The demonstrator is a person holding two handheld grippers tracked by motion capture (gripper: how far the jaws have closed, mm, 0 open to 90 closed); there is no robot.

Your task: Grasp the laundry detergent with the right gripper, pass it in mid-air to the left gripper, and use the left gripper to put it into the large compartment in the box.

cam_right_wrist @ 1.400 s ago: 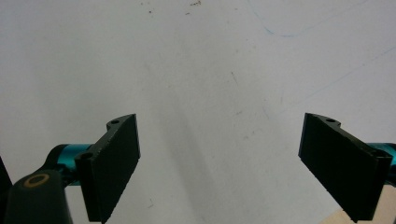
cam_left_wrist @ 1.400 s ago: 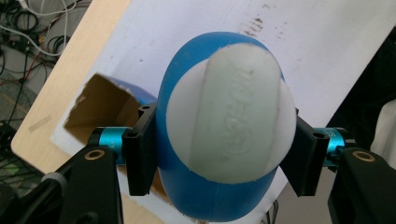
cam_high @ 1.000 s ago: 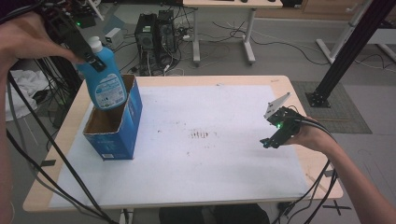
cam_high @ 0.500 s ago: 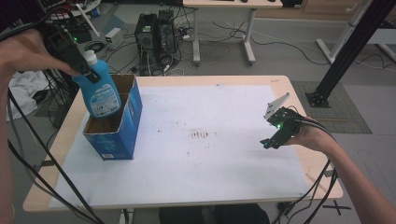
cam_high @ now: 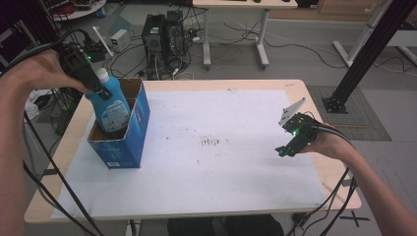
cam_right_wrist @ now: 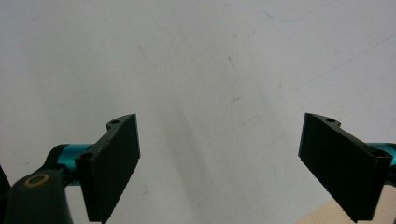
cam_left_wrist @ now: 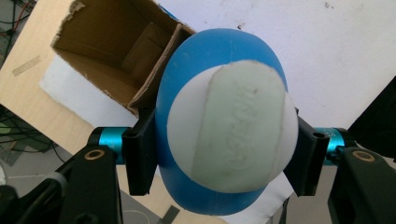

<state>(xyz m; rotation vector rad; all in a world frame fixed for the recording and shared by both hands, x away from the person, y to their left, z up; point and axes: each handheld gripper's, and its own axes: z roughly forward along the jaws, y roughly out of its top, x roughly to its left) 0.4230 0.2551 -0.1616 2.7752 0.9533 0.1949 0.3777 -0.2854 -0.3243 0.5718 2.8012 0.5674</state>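
The left hand-held gripper grasps the blue bottle by its neck, bottom inside the open cardboard box on the desk. The right hand-held gripper hovers released.

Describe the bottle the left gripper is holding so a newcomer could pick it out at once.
Start at the white-covered table and go to its left end, where an open blue cardboard box stands. The blue bottle pokes out of its top, clamped near its white cap by the left gripper. Nothing else on the table is a bottle.

Smooth blue plastic bottle, rough brown cardboard box, matt white sheet
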